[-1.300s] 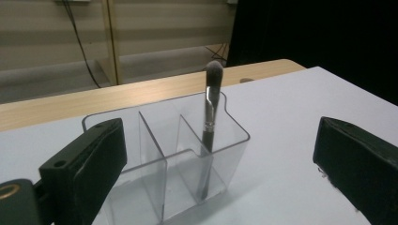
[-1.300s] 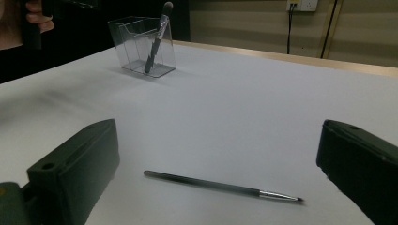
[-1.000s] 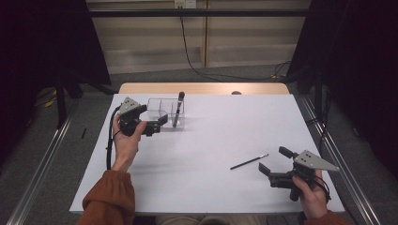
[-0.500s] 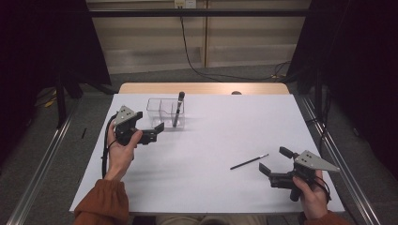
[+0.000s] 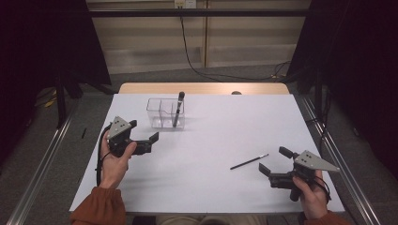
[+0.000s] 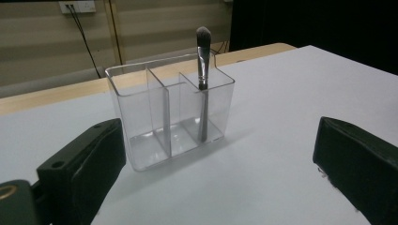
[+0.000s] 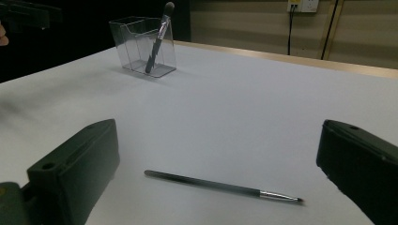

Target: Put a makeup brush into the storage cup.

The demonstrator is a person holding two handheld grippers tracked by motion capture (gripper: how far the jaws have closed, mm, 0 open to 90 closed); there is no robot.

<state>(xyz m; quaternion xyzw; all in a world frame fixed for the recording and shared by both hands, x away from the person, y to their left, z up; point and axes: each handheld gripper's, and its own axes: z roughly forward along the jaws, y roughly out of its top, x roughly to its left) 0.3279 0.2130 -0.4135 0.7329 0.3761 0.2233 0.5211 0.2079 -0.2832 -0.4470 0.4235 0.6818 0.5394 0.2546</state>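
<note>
A clear divided organiser [image 5: 165, 113] [image 6: 169, 112] stands at the back of the white table. A dark makeup brush [image 5: 178, 108] [image 6: 202, 70] leans upright in its right compartment. My left gripper [image 5: 144, 130] [image 6: 220, 164] is open and empty, a short way in front and to the left of the organiser, with its jaws pointing at it. A thin liner brush [image 5: 249, 161] [image 7: 220, 186] lies flat on the table at the right. My right gripper [image 5: 273, 160] [image 7: 218, 159] is open just behind it, jaws spread on either side of the brush without touching it.
The white table top [image 5: 211, 140] ends in a wooden strip [image 5: 202, 88] at the back. Metal rails [image 5: 42, 154] run along both sides on the floor. A black cable [image 5: 187, 47] hangs from a wall socket behind. The organiser [image 7: 141, 47] shows far off in the right gripper view.
My left gripper has drawn back from the organiser toward the person and lowered, staying open. The right gripper and the thin brush have not moved.
</note>
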